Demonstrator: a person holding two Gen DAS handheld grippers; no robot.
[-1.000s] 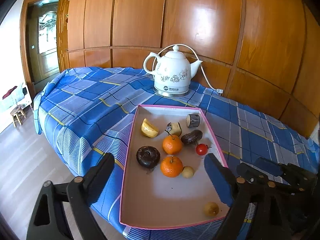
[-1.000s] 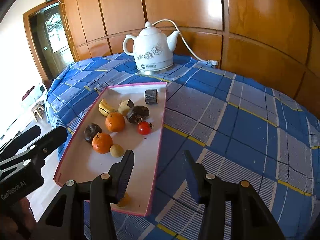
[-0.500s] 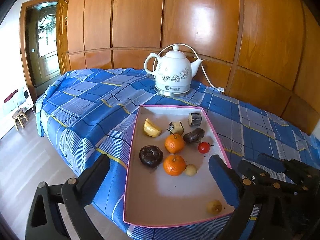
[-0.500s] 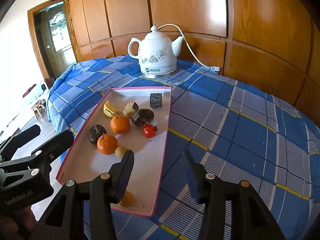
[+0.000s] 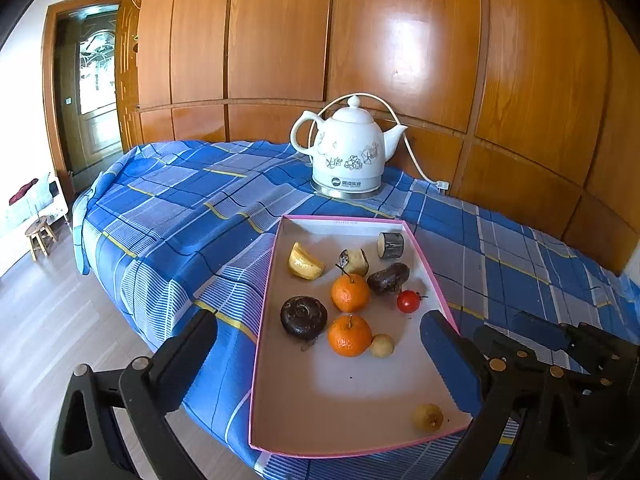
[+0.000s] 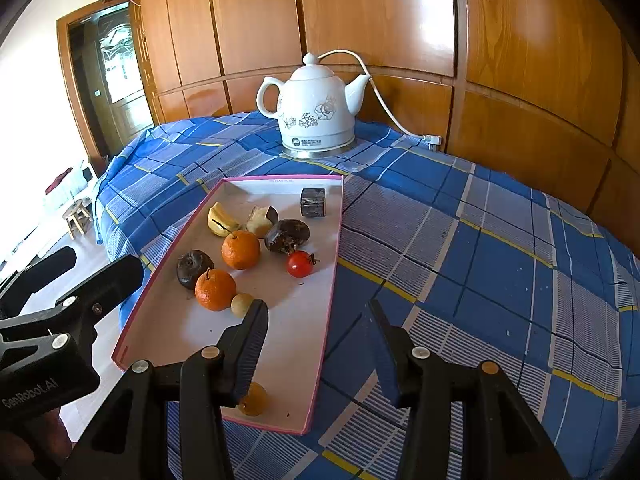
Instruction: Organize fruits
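Observation:
A pink-rimmed white tray (image 5: 340, 412) (image 6: 296, 332) lies on the blue checked cloth. In it are two oranges (image 5: 349, 335) (image 6: 240, 249), a red cherry tomato (image 5: 408, 301) (image 6: 299, 264), two dark fruits (image 5: 303, 317) (image 6: 287, 235), a banana piece (image 5: 304, 262) (image 6: 221, 217), a cut fruit (image 5: 354, 262), a small dark cylinder (image 5: 390, 245) (image 6: 313, 202) and two small yellowish fruits (image 5: 428, 417) (image 6: 253, 399). My left gripper (image 5: 318, 344) is open and empty over the tray's near end. My right gripper (image 6: 318, 326) is open and empty over the tray's right rim.
A white floral kettle (image 5: 347, 152) (image 6: 316, 110) with a white cord stands behind the tray against the wood-panelled wall (image 5: 400, 40). The table edge drops off to the left onto a wooden floor with a small stool (image 5: 39, 236).
Both grippers have drawn back and risen a little from the tray, so it sits lower and farther in view. The fruits have not moved.

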